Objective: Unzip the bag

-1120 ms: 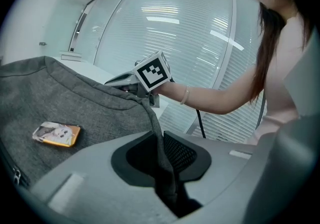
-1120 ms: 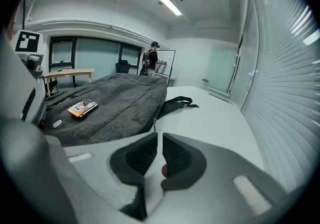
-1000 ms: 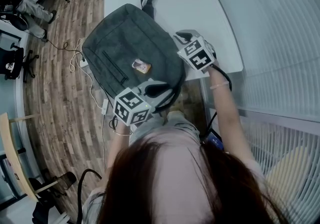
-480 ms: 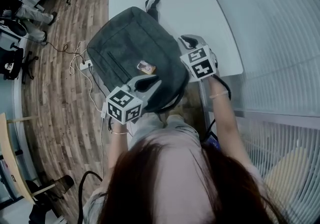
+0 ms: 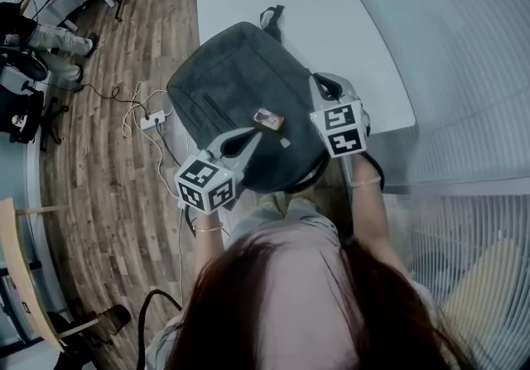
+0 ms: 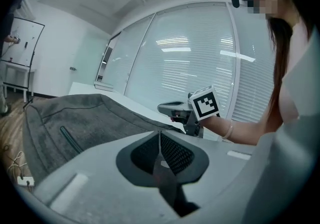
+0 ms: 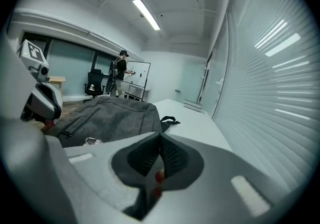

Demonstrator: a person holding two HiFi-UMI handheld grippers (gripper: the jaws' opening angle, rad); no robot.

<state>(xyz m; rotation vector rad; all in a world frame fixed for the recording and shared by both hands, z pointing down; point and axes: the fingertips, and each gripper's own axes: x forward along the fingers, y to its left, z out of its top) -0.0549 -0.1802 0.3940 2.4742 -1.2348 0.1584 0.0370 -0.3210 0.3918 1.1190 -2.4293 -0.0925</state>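
A dark grey backpack (image 5: pixel 240 87) lies flat on the white table (image 5: pixel 331 21), its near end hanging over the table's front edge. A small yellow tag (image 5: pixel 269 120) sits on its top face, and a carry loop (image 5: pixel 272 14) lies at its far end. My left gripper (image 5: pixel 251 136) reaches over the bag's near edge. Its jaws are closing, and in the left gripper view (image 6: pixel 160 135) the pads look almost together. I cannot make out anything between them. My right gripper (image 5: pixel 321 81) hangs at the bag's right side, shut and empty (image 7: pixel 161 140).
Wood floor lies left of the table, with a power strip and cables (image 5: pixel 153 120) close to the bag's overhanging end. A seated person (image 5: pixel 50 41) and office chairs are far left. A glass wall with blinds (image 5: pixel 472 70) runs along the right.
The left gripper's jaws have narrowed over the bag's near edge. The right gripper has stayed at the bag's right side. The head view has shifted, so the bag shows further right.
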